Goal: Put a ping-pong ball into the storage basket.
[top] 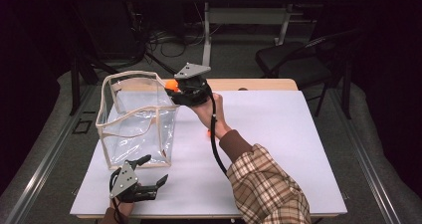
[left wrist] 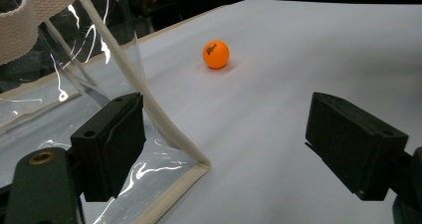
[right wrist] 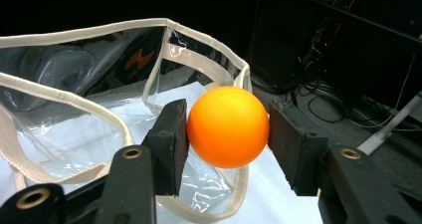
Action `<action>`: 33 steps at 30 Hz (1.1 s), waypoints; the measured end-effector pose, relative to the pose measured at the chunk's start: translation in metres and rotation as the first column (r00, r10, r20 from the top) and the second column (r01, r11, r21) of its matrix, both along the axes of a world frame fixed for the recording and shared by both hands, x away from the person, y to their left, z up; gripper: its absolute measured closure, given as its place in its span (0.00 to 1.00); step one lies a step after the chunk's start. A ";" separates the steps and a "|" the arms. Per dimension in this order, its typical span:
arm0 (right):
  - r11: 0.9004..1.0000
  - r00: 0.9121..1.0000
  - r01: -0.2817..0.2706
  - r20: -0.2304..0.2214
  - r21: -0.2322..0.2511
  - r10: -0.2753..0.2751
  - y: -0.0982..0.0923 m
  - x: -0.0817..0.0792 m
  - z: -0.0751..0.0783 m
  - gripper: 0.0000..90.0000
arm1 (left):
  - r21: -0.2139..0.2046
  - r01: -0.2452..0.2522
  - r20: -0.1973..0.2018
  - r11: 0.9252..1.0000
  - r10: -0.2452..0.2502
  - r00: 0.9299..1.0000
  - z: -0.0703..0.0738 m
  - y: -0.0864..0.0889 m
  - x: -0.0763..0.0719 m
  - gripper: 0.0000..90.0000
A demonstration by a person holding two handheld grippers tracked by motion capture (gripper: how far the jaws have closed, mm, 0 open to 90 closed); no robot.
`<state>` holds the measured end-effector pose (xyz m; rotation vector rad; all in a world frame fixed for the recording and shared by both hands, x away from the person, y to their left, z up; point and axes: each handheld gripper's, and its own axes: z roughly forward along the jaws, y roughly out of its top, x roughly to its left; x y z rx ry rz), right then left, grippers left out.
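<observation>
White table [top: 278,134] carries a clear bag [top: 137,122]. Right gripper [right wrist: 227,127] clamps an orange ball [right wrist: 227,127] at the bag's far rim; left gripper [top: 149,176], jaws apart, rests by its near corner. Second ball [left wrist: 215,54] lies loose.

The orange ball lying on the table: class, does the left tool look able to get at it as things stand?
Probably yes. The left tool is open and faces the ball across bare table; the clear bag stands off to one side.
</observation>
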<state>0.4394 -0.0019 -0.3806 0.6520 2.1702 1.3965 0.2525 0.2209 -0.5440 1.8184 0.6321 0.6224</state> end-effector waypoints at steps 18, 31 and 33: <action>1.000 1.000 -0.012 -0.022 -0.010 0.012 0.011 0.005 -0.004 0.56 | 0.000 0.000 -0.001 1.000 0.000 1.000 0.000 -0.001 0.000 0.18; 0.999 0.998 -0.024 -0.059 -0.027 0.023 0.017 0.010 -0.008 0.56 | 0.002 0.001 -0.001 1.000 -0.001 1.000 0.000 0.000 0.001 0.18; 0.999 0.998 -0.030 -0.062 -0.033 0.028 0.019 0.011 -0.009 0.56 | 0.003 0.002 -0.001 1.000 -0.002 1.000 0.000 0.000 0.001 0.18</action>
